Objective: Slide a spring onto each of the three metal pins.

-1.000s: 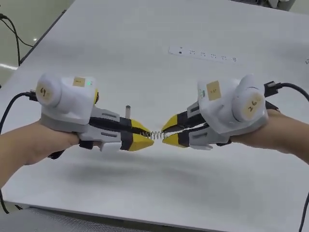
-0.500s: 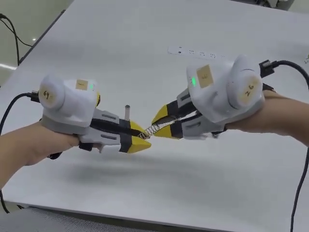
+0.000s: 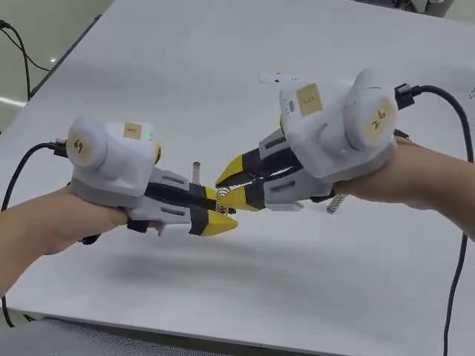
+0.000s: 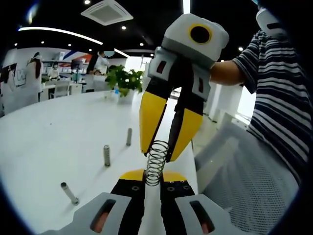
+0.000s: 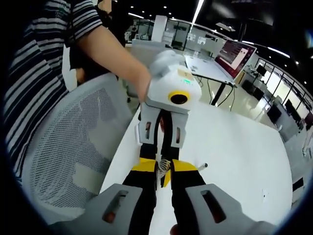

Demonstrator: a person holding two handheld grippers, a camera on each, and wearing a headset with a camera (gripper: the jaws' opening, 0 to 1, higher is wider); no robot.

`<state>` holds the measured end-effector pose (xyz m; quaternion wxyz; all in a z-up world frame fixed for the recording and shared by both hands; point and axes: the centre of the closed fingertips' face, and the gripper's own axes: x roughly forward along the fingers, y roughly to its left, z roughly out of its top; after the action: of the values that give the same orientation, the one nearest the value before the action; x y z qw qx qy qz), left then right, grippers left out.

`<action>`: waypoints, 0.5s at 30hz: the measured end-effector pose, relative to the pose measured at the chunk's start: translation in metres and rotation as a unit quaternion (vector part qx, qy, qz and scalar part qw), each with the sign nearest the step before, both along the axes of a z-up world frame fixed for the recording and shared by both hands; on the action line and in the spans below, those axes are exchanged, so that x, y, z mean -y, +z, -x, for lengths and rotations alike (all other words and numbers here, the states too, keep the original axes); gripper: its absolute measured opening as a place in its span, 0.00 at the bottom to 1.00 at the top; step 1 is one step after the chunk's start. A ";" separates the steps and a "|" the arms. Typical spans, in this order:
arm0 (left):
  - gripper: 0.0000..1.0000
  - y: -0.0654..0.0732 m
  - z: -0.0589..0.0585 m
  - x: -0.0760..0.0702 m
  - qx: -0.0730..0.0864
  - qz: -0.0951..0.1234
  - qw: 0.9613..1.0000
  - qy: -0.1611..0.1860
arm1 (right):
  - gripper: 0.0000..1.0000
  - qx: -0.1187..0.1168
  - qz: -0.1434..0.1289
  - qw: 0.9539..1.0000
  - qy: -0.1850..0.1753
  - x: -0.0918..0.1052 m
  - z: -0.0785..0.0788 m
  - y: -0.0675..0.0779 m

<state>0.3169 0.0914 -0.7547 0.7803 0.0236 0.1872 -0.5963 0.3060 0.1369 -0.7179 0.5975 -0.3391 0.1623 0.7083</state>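
Left tool (image 4: 152, 177): jaws almost together, clamped on the lower end of the spring (image 4: 156, 161), which rises from between the yellow tips.
Right tool (image 4: 157, 155): comes into the left gripper view from above, jaws apart in a narrow V, tips flanking the spring's top coils; cannot tell whether they press on it.
Spring: held clear of the surface (image 3: 297, 282), bridging the two tools tip to tip, above the near-middle of the surface.
Head view: looks down on both tools meeting nose to nose, the right one higher and angled down onto the left; shows just a short stretch of coil between the yellow tips.
Pin (image 3: 197, 171): stands upright on the surface just behind the left tool in the head view.
Left gripper view: gives three pins on the surface left of the spring. Far pin (image 4: 129, 136) is upright, middle pin (image 4: 106, 155) is upright and looks thicker, near pin (image 4: 68, 192) is slanted in this view. Also a potted plant (image 4: 122, 81) far back and a striped shirt (image 4: 279, 98) at right.
Second spring (image 3: 335, 204): lies on the surface under the right tool's body, seen from the head.
Power strip (image 3: 271, 77): far side of the surface, partly hidden behind the right tool.
Right gripper view: looks back along its own yellow tips, with the spring between them, at the left tool's front, and takes in a mesh chair (image 5: 63, 156) beside the surface.
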 end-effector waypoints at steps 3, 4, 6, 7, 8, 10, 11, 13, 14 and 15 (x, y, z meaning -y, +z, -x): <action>0.02 0.001 0.002 0.001 0.002 -0.003 1.000 -0.002 | 0.07 -0.011 -0.011 1.000 -0.013 -0.001 0.001 0.001; 0.03 0.002 0.003 0.002 0.002 -0.001 1.000 -0.003 | 0.07 -0.017 -0.018 1.000 -0.017 -0.001 0.002 0.003; 0.03 0.003 0.003 0.000 0.005 0.000 1.000 -0.003 | 0.07 -0.017 -0.019 1.000 -0.018 -0.001 0.001 0.004; 0.03 0.003 0.003 -0.001 0.003 0.001 1.000 0.000 | 0.07 -0.015 -0.018 1.000 -0.018 -0.001 0.001 0.004; 0.03 0.003 0.002 -0.003 0.001 0.002 1.000 0.003 | 0.07 -0.012 -0.017 1.000 -0.018 0.000 0.000 0.004; 0.03 0.004 0.001 -0.005 0.000 0.004 1.000 0.006 | 0.07 -0.011 -0.017 1.000 -0.019 -0.001 0.000 0.005; 0.03 0.004 0.001 -0.005 -0.001 0.006 1.000 0.008 | 0.07 -0.010 -0.017 1.000 -0.020 -0.001 -0.001 0.006; 0.03 0.005 0.001 -0.005 -0.002 0.009 1.000 0.009 | 0.07 -0.009 -0.019 1.000 -0.020 -0.002 0.000 0.007; 0.03 0.005 0.001 -0.005 -0.002 0.009 1.000 0.010 | 0.07 -0.008 -0.019 1.000 -0.019 -0.002 0.000 0.008; 0.03 0.005 0.001 -0.006 -0.002 0.008 1.000 0.010 | 0.07 -0.007 -0.018 1.000 -0.019 -0.003 0.001 0.007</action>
<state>0.3158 0.0971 -0.7496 0.7861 0.0140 0.1842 -0.5898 0.3055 0.1399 -0.7105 0.6155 -0.3197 0.1600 0.7024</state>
